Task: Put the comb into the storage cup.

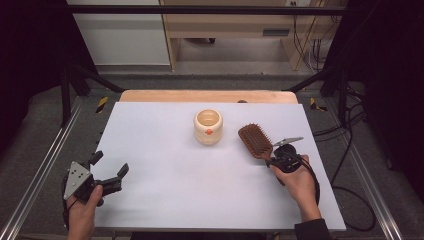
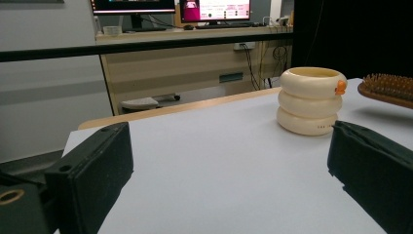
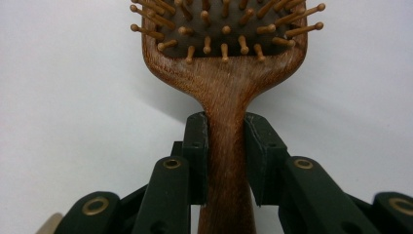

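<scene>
Right tool [image 3: 226, 156] clamps the wooden hairbrush [image 3: 224, 87] handle.

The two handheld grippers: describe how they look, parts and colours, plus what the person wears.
The left gripper and the right gripper are both black, with two flat rectangular jaws on linkage arms joined by brass-ringed pivots. Each carries a grey three-cornered plate on top, the left one dotted with holes. A black cable trails from the right one. A dark sleeve covers the right forearm.

On the table [image 1: 165, 200], the hairbrush [image 1: 255, 141] lies right of the cup [image 1: 208, 126].
</scene>
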Available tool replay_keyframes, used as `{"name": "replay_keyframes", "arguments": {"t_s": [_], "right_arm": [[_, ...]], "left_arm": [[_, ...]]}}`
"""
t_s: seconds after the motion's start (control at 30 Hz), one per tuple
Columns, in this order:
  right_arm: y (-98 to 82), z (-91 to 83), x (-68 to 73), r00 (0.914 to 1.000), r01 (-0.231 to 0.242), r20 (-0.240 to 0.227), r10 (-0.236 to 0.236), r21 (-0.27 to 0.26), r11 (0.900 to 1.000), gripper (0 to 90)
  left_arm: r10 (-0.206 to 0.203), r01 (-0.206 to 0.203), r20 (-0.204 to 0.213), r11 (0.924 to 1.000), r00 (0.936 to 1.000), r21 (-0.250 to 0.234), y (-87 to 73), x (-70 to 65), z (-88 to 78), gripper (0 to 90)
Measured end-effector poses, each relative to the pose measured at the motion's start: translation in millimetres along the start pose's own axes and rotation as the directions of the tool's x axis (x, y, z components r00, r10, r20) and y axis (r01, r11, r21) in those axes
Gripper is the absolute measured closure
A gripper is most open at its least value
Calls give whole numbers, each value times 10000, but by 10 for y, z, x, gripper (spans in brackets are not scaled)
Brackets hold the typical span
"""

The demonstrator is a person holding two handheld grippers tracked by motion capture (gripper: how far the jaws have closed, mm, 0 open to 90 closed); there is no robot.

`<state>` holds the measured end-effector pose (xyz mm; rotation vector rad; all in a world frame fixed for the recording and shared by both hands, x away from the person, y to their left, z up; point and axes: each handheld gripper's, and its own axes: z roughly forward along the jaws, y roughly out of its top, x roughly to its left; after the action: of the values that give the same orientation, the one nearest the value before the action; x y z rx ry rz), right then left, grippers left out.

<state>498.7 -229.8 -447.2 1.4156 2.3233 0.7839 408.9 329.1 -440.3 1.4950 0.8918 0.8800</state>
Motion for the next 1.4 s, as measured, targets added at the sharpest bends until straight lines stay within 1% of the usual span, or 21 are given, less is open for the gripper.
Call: {"name": "replay_keyframes", "arguments": {"t_s": [0.03,0.07,0.1,0.17,0.27,0.4,0.57,0.63,0.7,0.77,0.8,0.87,0.93,0.97,1.0,1.03,1.07,1.13,1.17,1.27,1.4], "right_arm": [[3,-56,26,10000,34,-38,-36,-358,9994,727],[6,-84,37,10000,18,-73,-22,-563,9984,727],[6,-84,37,10000,18,-73,-22,-563,9984,727],[13,-142,58,9999,89,-79,-98,-999,9950,727],[26,-222,91,9996,126,-228,-166,-1639,9864,727],[40,-293,134,9987,103,-457,-212,-2274,9738,727],[85,-360,194,9974,87,-656,-294,-2968,9549,728],[101,-396,215,9964,74,-767,-348,-3315,9434,727],[113,-438,237,9953,-52,-924,-305,-3633,9317,727],[128,-467,260,9938,-52,-1044,-387,-3910,9204,727],[135,-477,279,9932,-52,-1086,-421,-4025,9154,727],[146,-493,317,9907,46,-1203,-630,-4337,9011,727],[173,-502,364,9885,22,-1334,-707,-4553,8904,728],[185,-507,394,9879,90,-1332,-794,-4624,8866,728],[204,-513,451,9851,164,-1425,-965,-4806,8768,728],[204,-513,451,9851,164,-1425,-965,-4806,8768,728],[214,-512,481,9839,156,-1479,-1007,-4899,8717,728],[242,-511,554,9800,233,-1588,-1202,-5078,8612,727],[242,-511,554,9800,233,-1588,-1202,-5078,8612,727],[248,-517,615,9776,438,-1543,-1431,-5162,8554,728],[248,-513,651,9750,512,-1572,-1571,-5290,8471,728]], "left_arm": [[-7,7,8,10000,10000,-4,1,-2,0,30],[-6,6,2,10000,10000,-7,1,-3,0,30],[-11,11,2,10000,10000,-8,2,-5,-1,30],[4,-4,9,10000,10000,-4,4,-10,-2,30],[2,-2,7,10000,10000,4,6,-18,-4,30],[-26,26,68,10000,10000,-32,16,-37,-6,30],[-31,34,263,10000,9996,-91,49,-85,-7,30],[-21,25,420,10000,9991,-94,76,-124,1,30],[-166,178,633,9997,9979,-190,124,-171,19,30],[-103,120,816,9997,9966,-213,195,-228,58,29],[-132,157,965,9996,9952,-245,238,-259,87,29],[-141,168,1273,9997,9918,-195,333,-320,163,29],[-1,30,1522,9998,9883,-189,434,-395,253,29],[-20,62,1634,9997,9866,-253,479,-438,303,29],[-190,254,1815,9991,9832,-330,518,-479,355,29],[-371,450,2035,9984,9784,-343,556,-522,412,29],[-444,537,2168,9979,9752,-375,591,-570,465,29],[-395,515,2364,9977,9708,-445,654,-673,558,30],[-373,501,2463,9977,9685,-458,681,-725,600,30],[-477,628,2682,9969,9622,-479,746,-862,711,30],[-548,715,2882,9963,9560,-477,799,-1015,828,31]]}}
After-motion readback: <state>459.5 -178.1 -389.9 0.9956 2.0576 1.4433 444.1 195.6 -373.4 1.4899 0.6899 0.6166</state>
